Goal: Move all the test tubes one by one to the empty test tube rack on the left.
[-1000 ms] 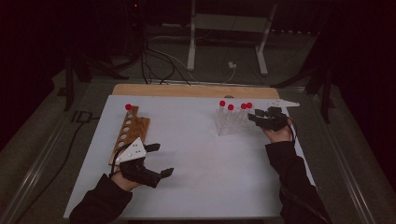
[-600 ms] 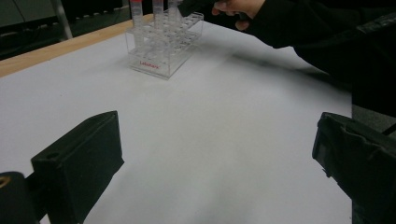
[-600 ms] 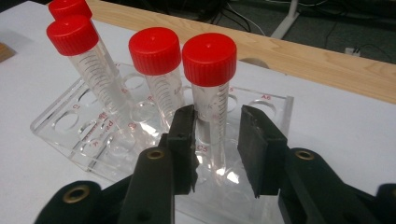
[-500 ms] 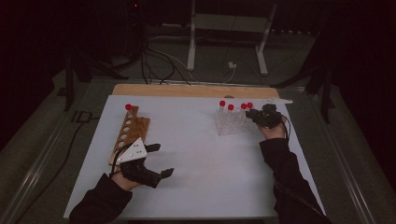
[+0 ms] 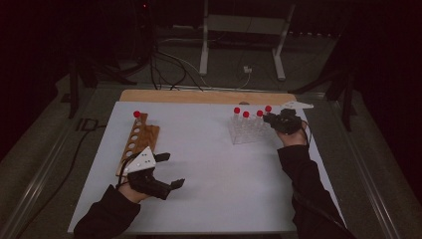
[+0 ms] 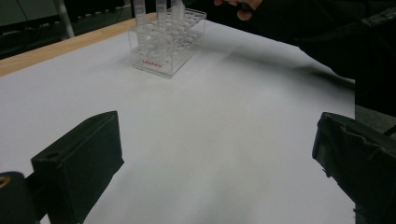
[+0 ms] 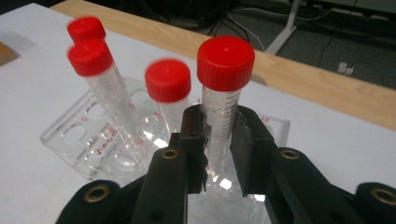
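The red-capped tube (image 7: 223,100) stands upright between the two black jaws of the right tool (image 7: 218,144), which have just been closing and now clamp its clear, graduated body a little below the cap. Its lower end still sits in the clear plastic rack (image 7: 81,144), at the corner nearest that tool. Three more red-capped tubes (image 7: 166,93) stand in the same rack to the left of the gripped one in the right gripper view, two of them leaning. In the high view the rack (image 5: 247,133) sits on the white desk (image 5: 214,169) toward its far right, with the right tool (image 5: 278,121) touching its right end. Well apart, at the near left, the left tool (image 5: 171,172) rests over bare desk with its jaws spread wide and nothing between them. Just beyond it lies a wooden rack (image 5: 138,144) holding one red-capped tube (image 5: 137,115) at its far end.
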`<control>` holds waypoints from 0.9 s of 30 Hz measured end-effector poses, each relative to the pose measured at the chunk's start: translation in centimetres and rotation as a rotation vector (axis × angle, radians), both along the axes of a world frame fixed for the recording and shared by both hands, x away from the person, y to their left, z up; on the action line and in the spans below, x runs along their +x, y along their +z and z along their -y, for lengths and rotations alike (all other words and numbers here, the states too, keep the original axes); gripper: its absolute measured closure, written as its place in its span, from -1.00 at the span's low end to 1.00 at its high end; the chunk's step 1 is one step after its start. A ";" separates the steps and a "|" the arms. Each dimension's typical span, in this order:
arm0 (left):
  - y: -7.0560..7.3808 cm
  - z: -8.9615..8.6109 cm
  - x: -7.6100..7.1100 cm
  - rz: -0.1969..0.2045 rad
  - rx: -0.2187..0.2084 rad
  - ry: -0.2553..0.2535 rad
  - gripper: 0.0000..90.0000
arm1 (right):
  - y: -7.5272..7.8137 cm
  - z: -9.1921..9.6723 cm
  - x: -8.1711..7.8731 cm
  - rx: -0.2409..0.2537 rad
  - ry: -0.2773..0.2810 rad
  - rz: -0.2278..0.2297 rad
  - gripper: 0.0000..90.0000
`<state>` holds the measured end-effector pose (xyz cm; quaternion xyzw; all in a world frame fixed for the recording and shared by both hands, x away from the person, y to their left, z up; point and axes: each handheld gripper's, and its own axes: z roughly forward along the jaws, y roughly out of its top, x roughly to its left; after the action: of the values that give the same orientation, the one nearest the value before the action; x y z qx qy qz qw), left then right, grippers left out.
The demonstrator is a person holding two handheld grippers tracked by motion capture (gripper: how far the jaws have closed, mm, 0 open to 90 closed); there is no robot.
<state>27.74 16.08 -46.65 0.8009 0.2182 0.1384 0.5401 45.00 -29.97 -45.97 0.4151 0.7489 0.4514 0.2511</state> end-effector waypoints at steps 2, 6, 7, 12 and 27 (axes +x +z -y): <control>0.0 0.0 0.0 -0.001 0.000 -0.001 -0.95 | 0.6 0.1 -0.2 0.003 0.003 0.009 0.68; 0.1 -0.1 0.0 -0.002 -0.001 -0.001 -0.95 | 1.7 0.4 -0.7 0.006 0.008 0.029 0.68; 0.1 -0.1 0.0 -0.001 -0.001 0.001 -0.95 | 2.0 0.4 -0.8 0.004 0.006 0.035 0.68; 0.2 -0.1 0.0 0.000 -0.008 0.001 -0.95 | 3.4 0.8 -1.6 0.013 0.015 0.063 0.68; 0.9 0.1 -0.1 0.003 -0.009 -0.005 -0.95 | 5.1 0.1 -5.3 0.017 0.089 0.070 0.68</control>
<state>27.62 16.02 -45.80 0.7988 0.2160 0.1376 0.5444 39.69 -30.04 -40.85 0.3676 0.7534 0.4828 0.2532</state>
